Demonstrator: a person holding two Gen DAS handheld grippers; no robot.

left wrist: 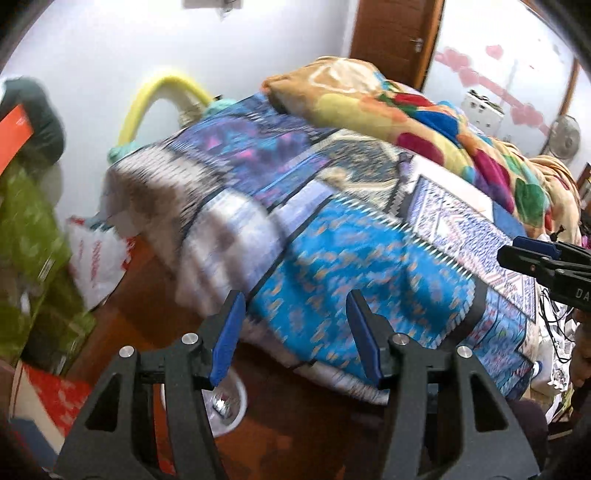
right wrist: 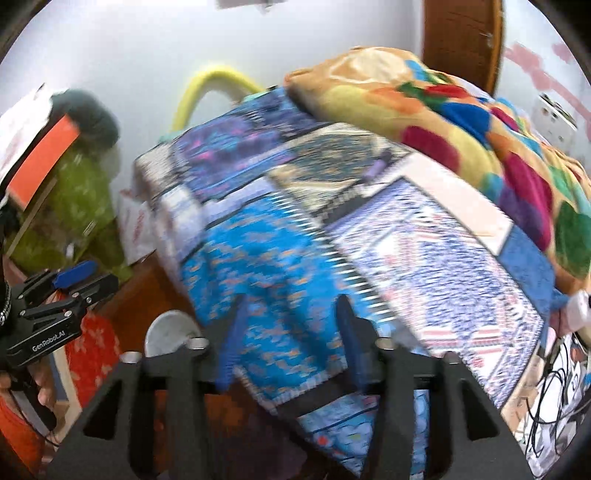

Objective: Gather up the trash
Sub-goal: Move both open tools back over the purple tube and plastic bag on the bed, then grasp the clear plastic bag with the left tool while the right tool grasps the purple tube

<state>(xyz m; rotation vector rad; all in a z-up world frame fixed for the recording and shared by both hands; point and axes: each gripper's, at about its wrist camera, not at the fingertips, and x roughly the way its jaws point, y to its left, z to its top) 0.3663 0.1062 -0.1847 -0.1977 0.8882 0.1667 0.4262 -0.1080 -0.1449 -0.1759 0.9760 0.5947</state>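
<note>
Both views are motion-blurred. My left gripper (left wrist: pixel 295 306) is open and empty, held above the brown floor at the corner of a bed with a blue patchwork cover (left wrist: pixel 332 258). A white round bin or bowl (left wrist: pixel 231 406) with something shiny inside sits on the floor just below its left finger. My right gripper (right wrist: pixel 290 314) is open and empty, over the same bed cover (right wrist: pixel 277 258). The white bin (right wrist: pixel 166 332) shows at its lower left. Each gripper appears in the other's view, the right one (left wrist: pixel 539 266) and the left one (right wrist: pixel 66 291).
A colourful fleece blanket (left wrist: pixel 424 122) is piled on the bed's far side. A green bag (left wrist: pixel 33 236), a white plastic bag (left wrist: pixel 96 258) and red fabric (left wrist: pixel 55 398) lie at the left. Cables (right wrist: pixel 554 398) lie at the right. A wooden door (left wrist: pixel 395 33) stands behind.
</note>
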